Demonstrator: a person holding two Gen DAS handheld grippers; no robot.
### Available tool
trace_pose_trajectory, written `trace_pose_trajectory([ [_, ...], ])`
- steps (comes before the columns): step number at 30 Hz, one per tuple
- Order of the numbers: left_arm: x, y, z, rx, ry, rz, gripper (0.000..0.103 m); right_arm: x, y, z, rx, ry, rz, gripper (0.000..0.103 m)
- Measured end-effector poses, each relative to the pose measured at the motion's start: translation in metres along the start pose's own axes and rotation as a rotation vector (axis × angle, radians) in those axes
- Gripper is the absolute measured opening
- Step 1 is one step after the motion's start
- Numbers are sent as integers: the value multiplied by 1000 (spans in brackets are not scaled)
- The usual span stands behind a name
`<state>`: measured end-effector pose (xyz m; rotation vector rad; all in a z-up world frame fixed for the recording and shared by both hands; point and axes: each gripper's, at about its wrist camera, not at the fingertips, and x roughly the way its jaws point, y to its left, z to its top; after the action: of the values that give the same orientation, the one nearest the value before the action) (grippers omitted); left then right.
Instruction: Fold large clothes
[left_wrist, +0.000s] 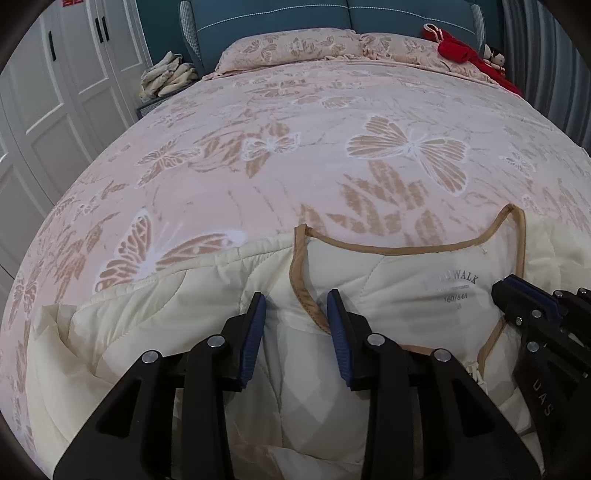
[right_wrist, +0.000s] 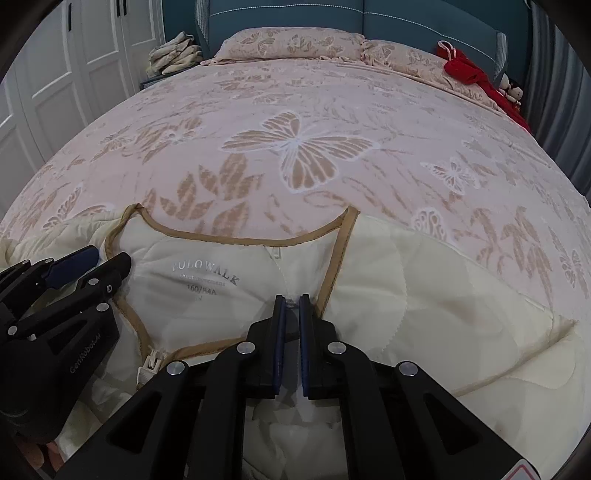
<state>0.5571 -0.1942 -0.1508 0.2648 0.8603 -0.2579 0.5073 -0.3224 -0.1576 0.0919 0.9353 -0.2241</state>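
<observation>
A cream quilted jacket (left_wrist: 177, 332) with tan-trimmed collar (left_wrist: 399, 251) lies at the near edge of the bed, lining and size label up. It also shows in the right wrist view (right_wrist: 424, 288). My left gripper (left_wrist: 297, 295) is open, its jaws straddling the left collar edge over the jacket's shoulder. My right gripper (right_wrist: 292, 297) is shut on the jacket at the right collar edge by the tan trim (right_wrist: 332, 266). Each gripper shows at the side of the other's view: the right (left_wrist: 517, 295) and the left (right_wrist: 99, 258).
The bed (left_wrist: 295, 155) has a pink butterfly-print cover and two matching pillows (left_wrist: 295, 48) at the teal headboard. A red garment (left_wrist: 469, 55) lies at the far right. Folded cream cloths (left_wrist: 166, 77) sit on a stand at the far left beside white wardrobe doors (left_wrist: 55, 92).
</observation>
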Motion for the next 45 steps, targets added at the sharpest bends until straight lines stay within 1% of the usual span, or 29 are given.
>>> trace_pose_trajectory([
  [9,2,-1,-2,-8,-31,14,33,2,4,-1,-3,-27,-21,3],
  [12,1,-1,-1,-11,-32,16,34,0,0,0,20,-40,1,3],
  [14,-5,7,1,-38,-27,-18,36,-11,-10,2,65,-56,41,3],
  [15,-15,19,3,-85,-19,-43,42,-19,-17,2,97,-68,41,5],
  [16,-26,32,3,-133,-19,-32,48,-40,-30,2,167,-100,19,20],
  [17,-42,46,0,-186,-34,-6,66,-67,-45,-2,244,-143,4,27],
  [18,-66,63,-5,-232,-69,13,70,-86,-55,-6,281,-168,15,37],
  [19,-85,76,-11,-238,-89,25,70,-112,-66,-15,305,-188,37,41],
  [20,-102,84,-16,-222,-90,41,70,-136,-75,-25,303,-186,32,41],
  [21,-120,93,-24,-195,-77,64,70,-150,-80,-33,295,-183,21,41],
  [23,-150,107,-42,-165,-64,85,70,-187,-92,-63,265,-159,-22,43],
  [25,-183,120,-67,-141,-31,104,70,-216,-101,-94,251,-124,-41,44],
  [26,-194,125,-80,-143,-15,100,70,-227,-103,-108,247,-113,-45,46],
  [27,-203,129,-91,-147,3,90,71,-236,-105,-120,240,-102,-50,50],
  [28,-212,134,-105,-153,24,76,71,-249,-107,-139,226,-81,-61,52],
  [29,-223,140,-123,-166,51,59,73,-258,-108,-155,214,-66,-67,53],
  [30,-229,144,-137,-177,71,44,77,-268,-108,-170,205,-53,-71,56],
  [31,-236,150,-154,-196,94,24,77,-279,-109,-189,198,-36,-74,61],
  [32,-243,157,-174,-226,120,9,77,-288,-111,-209,195,-15,-74,63],
  [33,-249,165,-191,-257,138,-8,77,-292,-114,-221,195,1,-73,64],
  [34,-254,170,-202,-280,148,-24,77,-300,-118,-241,202,24,-72,66],
  [36,-264,185,-234,-345,184,-49,77,-311,-129,-275,235,62,-72,68],
  [40,-279,201,-282,-411,221,-90,77,-324,-157,-334,361,135,-77,68],
  [41,-280,203,-293,-429,240,-109,77,-324,-162,-342,390,146,-65,68],
  [45,-275,201,-320,-492,302,-184,77,-319,-171,-369,496,164,6,68],
])
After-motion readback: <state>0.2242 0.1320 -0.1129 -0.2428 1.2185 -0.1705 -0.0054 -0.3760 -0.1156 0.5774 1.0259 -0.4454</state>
